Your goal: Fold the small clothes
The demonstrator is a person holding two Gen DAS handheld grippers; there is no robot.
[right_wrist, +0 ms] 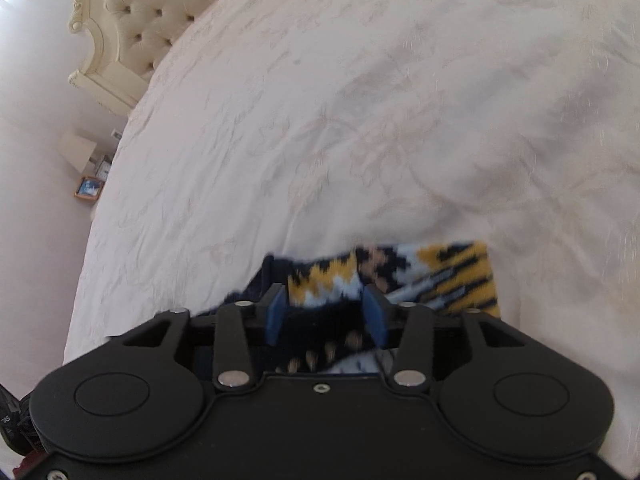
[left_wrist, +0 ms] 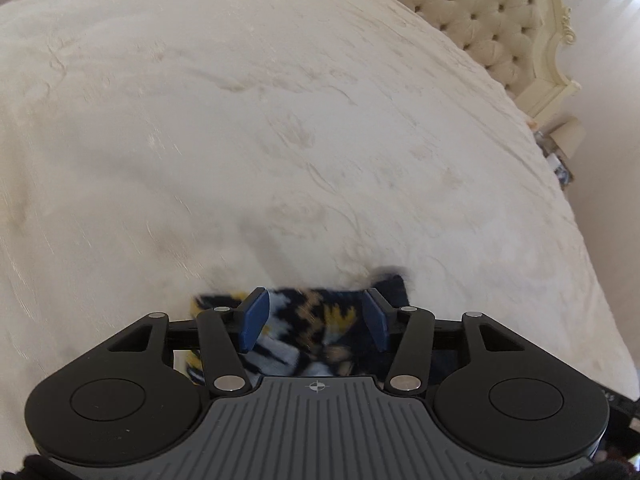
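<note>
A small patterned knit garment in navy, yellow, white and tan [left_wrist: 316, 320] lies on a cream bedspread [left_wrist: 280, 140]. My left gripper [left_wrist: 316, 316] is open, its blue pads apart just above the garment's near part. In the right wrist view the same garment [right_wrist: 400, 276] lies under my right gripper [right_wrist: 326, 312], which is open with its pads apart over the dark navy part. Neither gripper holds the cloth. The garment's near side is hidden behind the gripper bodies.
A tufted cream headboard [left_wrist: 472, 12] stands at the far right in the left view and far left in the right view [right_wrist: 160, 4]. A nightstand with a lamp [right_wrist: 80, 152] and a picture frame [right_wrist: 88, 188] stands beside the bed's edge.
</note>
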